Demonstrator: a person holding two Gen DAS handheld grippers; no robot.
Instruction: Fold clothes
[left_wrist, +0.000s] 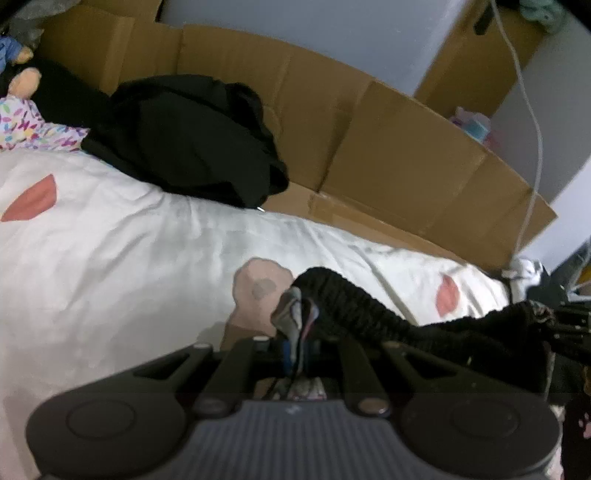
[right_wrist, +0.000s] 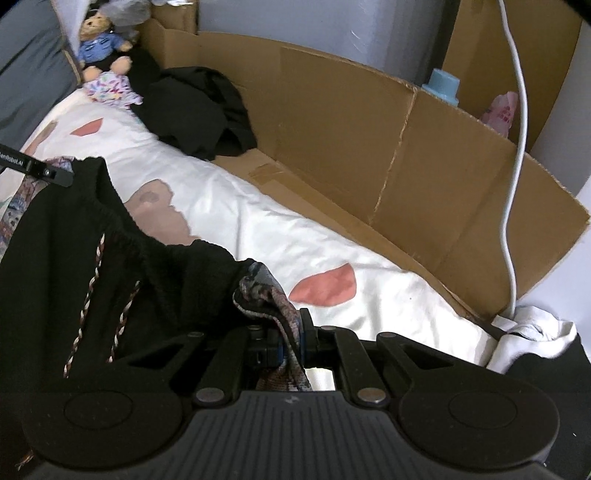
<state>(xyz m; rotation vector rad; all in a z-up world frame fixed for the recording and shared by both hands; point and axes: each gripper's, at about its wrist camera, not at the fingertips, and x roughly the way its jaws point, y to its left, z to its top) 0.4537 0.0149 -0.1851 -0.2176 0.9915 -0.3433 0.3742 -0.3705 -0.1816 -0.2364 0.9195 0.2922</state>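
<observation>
Nearest to each camera stands the black body of its own gripper; the left gripper (left_wrist: 295, 343) has its jaws closed on a corner of the black garment (left_wrist: 354, 306), where a grey patterned lining shows at the pinched edge; the right gripper (right_wrist: 288, 339) is likewise clamped on the other corner of the same garment (right_wrist: 110, 251), with the patterned inner fabric squeezed between its jaws. Between the two grippers the ribbed elastic waistband is stretched, sagging a little; in the right wrist view two braided drawstrings (right_wrist: 88, 295) hang down the black cloth, and the left gripper's finger appears at the left edge, touching the garment's far corner. Under the garment lies the bed, covered by a white sheet (left_wrist: 129, 240) with pink and beige patches; whether the cloth touches the sheet I cannot tell. Further back a second black piece of clothing (left_wrist: 192, 140) lies crumpled at the sheet's edge, partly on the flattened cardboard (left_wrist: 406, 158); beside it sits a teddy bear (right_wrist: 99, 40) in a blue shirt; a white cable (right_wrist: 517, 147) hangs down in front of the cardboard.
</observation>
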